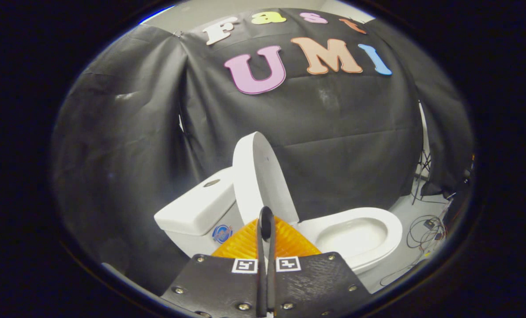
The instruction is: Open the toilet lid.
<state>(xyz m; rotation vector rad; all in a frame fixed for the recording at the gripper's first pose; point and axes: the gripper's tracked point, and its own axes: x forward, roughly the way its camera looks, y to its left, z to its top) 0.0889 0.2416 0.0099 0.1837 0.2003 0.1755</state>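
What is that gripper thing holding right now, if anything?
Nothing. The gripper has its fingers closed together with nothing between them, just in front of the raised toilet lid, which already stands upright.

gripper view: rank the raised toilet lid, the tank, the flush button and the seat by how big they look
1. toilet lid, standing upright
2. seat, looks about equal to the tank, so unranked
3. flush button
The gripper is shut just before the lid.

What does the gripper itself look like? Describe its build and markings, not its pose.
The gripper has two flat, ribbed fingers that fan out from a dark, textured plate held by shiny round screws. Two small square black-and-white markers sit side by side at the plate's front edge. A narrow dark upright strip runs up the middle between the fingers. No cable on it can be seen.
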